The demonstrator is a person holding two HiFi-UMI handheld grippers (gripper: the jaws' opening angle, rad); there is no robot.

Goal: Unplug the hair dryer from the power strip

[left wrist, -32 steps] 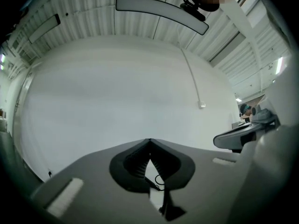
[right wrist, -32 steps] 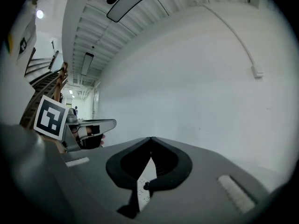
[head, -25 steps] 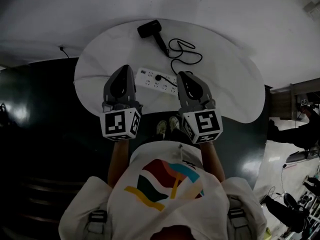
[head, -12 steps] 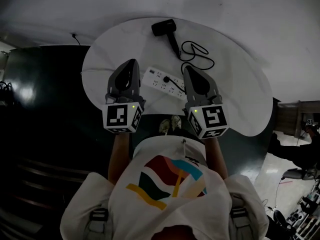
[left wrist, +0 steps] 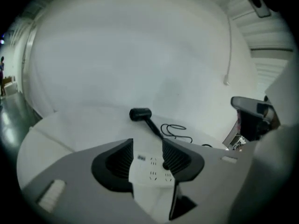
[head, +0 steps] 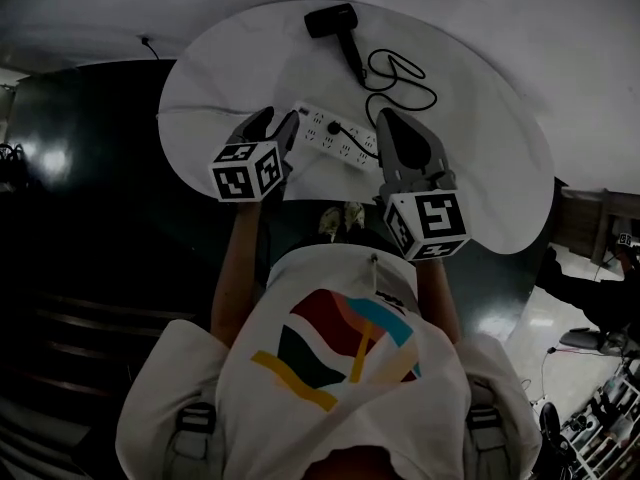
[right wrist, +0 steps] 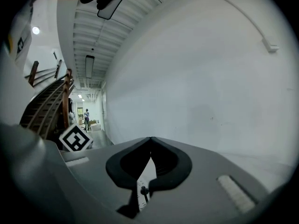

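A white power strip (head: 335,133) lies on the round white table (head: 210,78), with a black plug (head: 333,128) in it. Its cord (head: 400,78) loops back to the black hair dryer (head: 330,20) at the far edge. My left gripper (head: 278,120) is low at the strip's left end. Its jaws have just been opening and stand open, with the strip (left wrist: 149,164) and the plug (left wrist: 165,164) seen between them, not pressed. The dryer (left wrist: 140,114) lies beyond. My right gripper (head: 390,116) hovers over the strip's right part, shut and empty (right wrist: 150,139). The strip (right wrist: 142,185) shows under it.
Dark floor surrounds the table, and a white wall (left wrist: 140,55) rises behind it. A strip of table runs between the dryer and the power strip. My shoes (head: 340,220) show under the near table edge. A staircase (right wrist: 46,106) stands off to the left.
My left gripper has dropped toward the table and tipped forward onto the strip's left end, and its jaws have opened. The right gripper has shifted only slightly.
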